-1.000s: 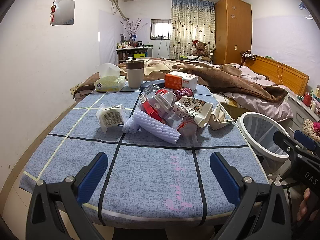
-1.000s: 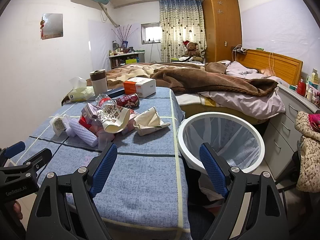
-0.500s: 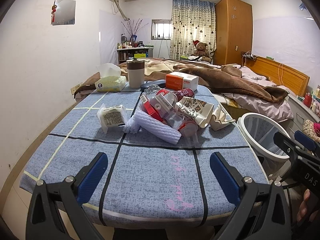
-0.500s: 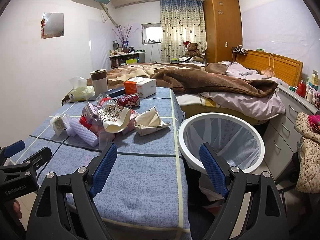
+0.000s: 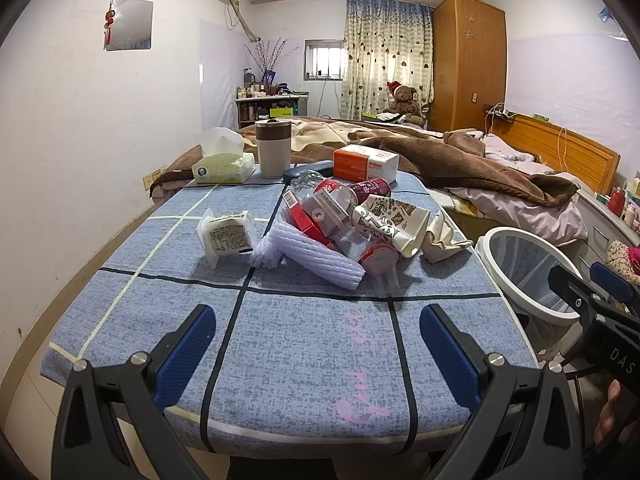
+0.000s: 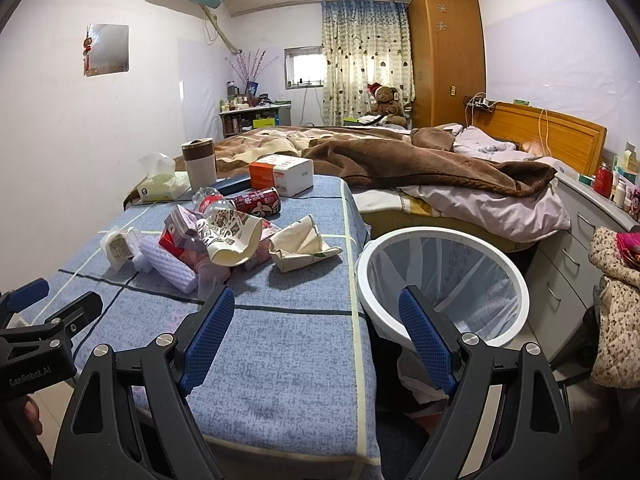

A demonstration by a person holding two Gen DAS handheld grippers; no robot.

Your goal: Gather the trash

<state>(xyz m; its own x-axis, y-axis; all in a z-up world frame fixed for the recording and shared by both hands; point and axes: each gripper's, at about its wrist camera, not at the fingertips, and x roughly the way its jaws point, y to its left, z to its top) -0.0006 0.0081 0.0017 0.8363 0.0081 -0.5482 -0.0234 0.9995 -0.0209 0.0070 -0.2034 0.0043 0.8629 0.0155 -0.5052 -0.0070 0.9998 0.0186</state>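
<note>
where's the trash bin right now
In both views the white-rimmed trash bin stands on the floor off the table's right edge, beside the bed.

Left gripper (image 5: 318, 344): black angular frame, blue textured pads (image 5: 186, 354) on both fingers, silver screw heads at the joints; white "GenRobot.AI" lettering seen at 9 o'clock in the right wrist view. Right gripper (image 6: 316, 340): identical build, white letters "DAS" on the body.

Both my wrist views are evenly lit and sharp — soft daylight enters through the far window (image 5: 324, 59), which glares white. Short, faint shadows lie beneath the trash pile (image 5: 336, 232); fisheye curvature bends walls, and the corners vignette black.
</note>
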